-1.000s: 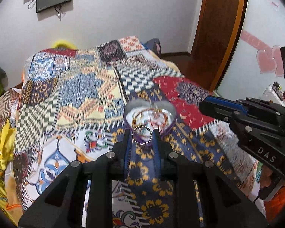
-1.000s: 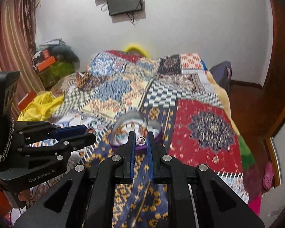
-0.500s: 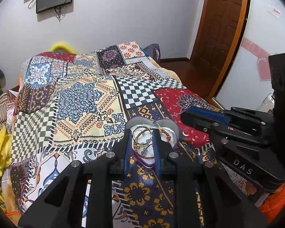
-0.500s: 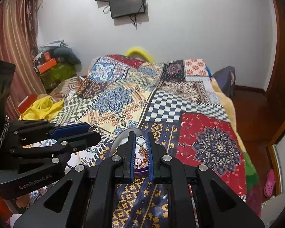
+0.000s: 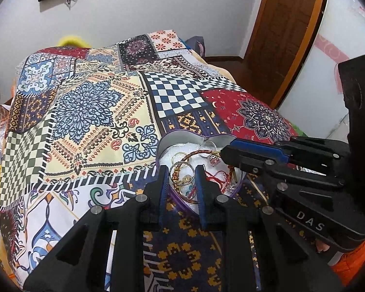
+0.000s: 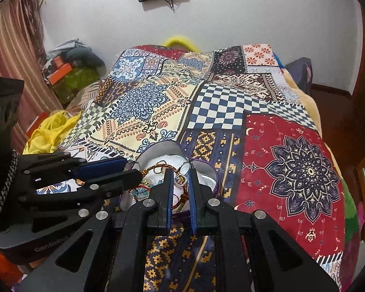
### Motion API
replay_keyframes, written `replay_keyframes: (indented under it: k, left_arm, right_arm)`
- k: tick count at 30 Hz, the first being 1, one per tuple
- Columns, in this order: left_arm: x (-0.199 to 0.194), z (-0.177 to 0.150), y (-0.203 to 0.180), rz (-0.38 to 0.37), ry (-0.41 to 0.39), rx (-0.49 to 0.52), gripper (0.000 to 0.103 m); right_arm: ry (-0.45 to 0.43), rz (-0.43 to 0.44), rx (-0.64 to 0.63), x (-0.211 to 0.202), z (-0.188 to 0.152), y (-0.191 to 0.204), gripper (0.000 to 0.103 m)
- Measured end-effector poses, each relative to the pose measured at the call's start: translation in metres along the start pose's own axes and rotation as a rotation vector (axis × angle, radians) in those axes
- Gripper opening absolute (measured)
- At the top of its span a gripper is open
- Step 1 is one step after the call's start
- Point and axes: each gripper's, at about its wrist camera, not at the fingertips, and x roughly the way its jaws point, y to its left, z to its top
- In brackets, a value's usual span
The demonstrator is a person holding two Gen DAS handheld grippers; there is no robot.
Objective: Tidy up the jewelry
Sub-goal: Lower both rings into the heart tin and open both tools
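Both grippers have descended over the heart-shaped box: left gripper pinches a ring, right gripper a small ring; release low, above the lining.

A patchwork-quilted bed stands against a white wall, beside a wooden door.

- I'm seeing the heart-shaped tin sitting on the bed, with bangles lying inside it.
- My left tool and right tool are hanging over the tin, side by side.
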Motion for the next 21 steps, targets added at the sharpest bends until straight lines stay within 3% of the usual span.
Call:
replay_keyframes:
  k: [12,21]
  left_arm:
    - [-0.006,-0.001,-0.005,0.036,0.01,0.023,0.022]
    - [-0.055,-0.001,-0.01,0.053,-0.053,0.028,0.028]
  right_arm:
    - [0.046,0.003,0.009,0.004,-0.001,-0.003,0.014]
    - [0.01,-0.025,0.005,-0.025,0.001,0.002,0.019]
